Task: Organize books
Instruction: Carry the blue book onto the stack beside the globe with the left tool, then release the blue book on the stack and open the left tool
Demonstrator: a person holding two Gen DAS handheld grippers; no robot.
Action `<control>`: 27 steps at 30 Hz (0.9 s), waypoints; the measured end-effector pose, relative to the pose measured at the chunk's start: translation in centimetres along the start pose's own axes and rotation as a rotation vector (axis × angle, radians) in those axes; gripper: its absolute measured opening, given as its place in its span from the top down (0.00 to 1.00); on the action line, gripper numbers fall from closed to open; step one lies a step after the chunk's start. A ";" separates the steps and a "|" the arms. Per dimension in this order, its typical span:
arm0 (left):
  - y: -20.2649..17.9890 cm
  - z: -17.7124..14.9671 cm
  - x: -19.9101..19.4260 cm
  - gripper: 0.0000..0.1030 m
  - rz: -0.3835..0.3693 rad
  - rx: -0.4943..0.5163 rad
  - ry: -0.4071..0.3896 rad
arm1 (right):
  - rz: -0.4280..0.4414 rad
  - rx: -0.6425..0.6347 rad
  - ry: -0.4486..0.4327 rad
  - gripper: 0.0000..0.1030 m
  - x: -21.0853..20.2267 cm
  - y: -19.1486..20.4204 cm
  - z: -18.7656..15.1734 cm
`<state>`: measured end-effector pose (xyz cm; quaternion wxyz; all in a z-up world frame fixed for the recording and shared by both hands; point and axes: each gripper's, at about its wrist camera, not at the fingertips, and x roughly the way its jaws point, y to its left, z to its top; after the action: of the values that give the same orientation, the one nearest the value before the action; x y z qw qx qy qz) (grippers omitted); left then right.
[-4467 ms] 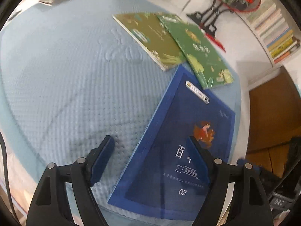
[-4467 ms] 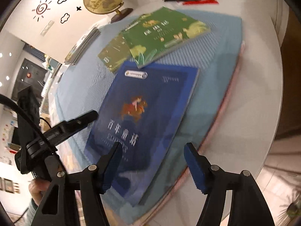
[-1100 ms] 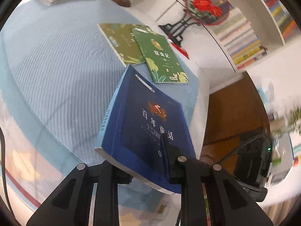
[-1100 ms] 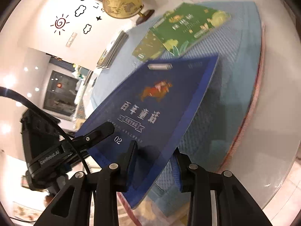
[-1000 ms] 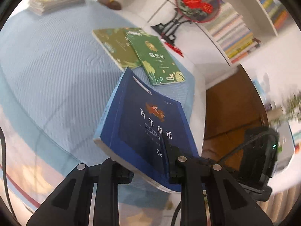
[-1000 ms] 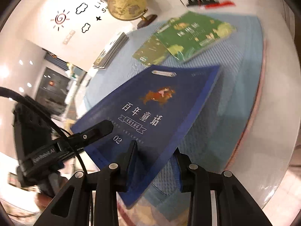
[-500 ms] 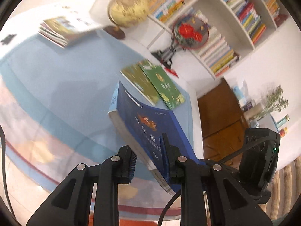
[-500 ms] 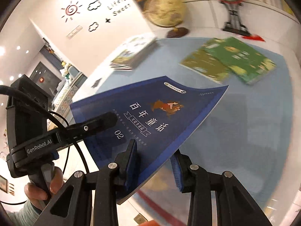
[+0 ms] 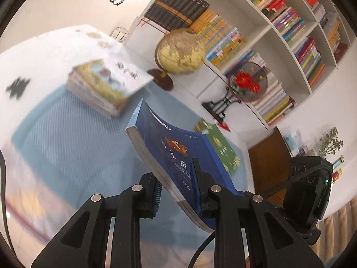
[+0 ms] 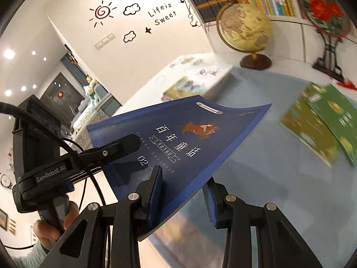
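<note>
A dark blue book with white lettering hangs tilted in the air over the blue mat. My left gripper is shut on its near edge, one pad above the cover and one below. My right gripper grips the same blue book at its near corner, with the left gripper's finger lying across the cover beside it. A stack of books sits on the mat just beyond the held book. Two green books lie flat on the mat at the right.
A globe and a red-flower fan on a black stand stand behind the mat, in front of full bookshelves. A hand holds the left gripper's handle. A brown cabinet is off the table's right end.
Both grippers have carried the blue book up off the mat and leftward, toward the stack of books. The views have swung up, so the globe and shelves now show.
</note>
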<state>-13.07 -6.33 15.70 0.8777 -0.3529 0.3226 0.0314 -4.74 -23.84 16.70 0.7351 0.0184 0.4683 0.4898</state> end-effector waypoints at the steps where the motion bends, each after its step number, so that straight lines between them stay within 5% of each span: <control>1: 0.9 1.2 0.7 0.81 -0.001 0.006 0.002 | -0.003 -0.003 -0.012 0.65 1.4 -0.1 1.3; 8: 8.3 9.9 8.5 0.81 0.031 -0.018 0.088 | -0.048 0.002 0.016 0.65 12.1 -2.2 9.0; 13: 11.4 13.2 11.3 0.81 0.029 -0.025 0.116 | -0.071 0.013 0.035 0.64 17.2 -3.5 13.5; 20: 14.4 15.7 14.1 0.78 0.019 -0.092 0.181 | -0.072 0.079 0.080 0.64 21.6 -5.6 16.8; 27: 17.2 14.4 13.0 0.70 0.103 -0.145 0.230 | -0.095 0.143 0.122 0.63 23.7 -5.7 15.9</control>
<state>0.17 13.54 5.62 0.8044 -0.3994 0.4357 0.0590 12.38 -2.42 6.94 0.7246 0.0186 0.5462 0.4199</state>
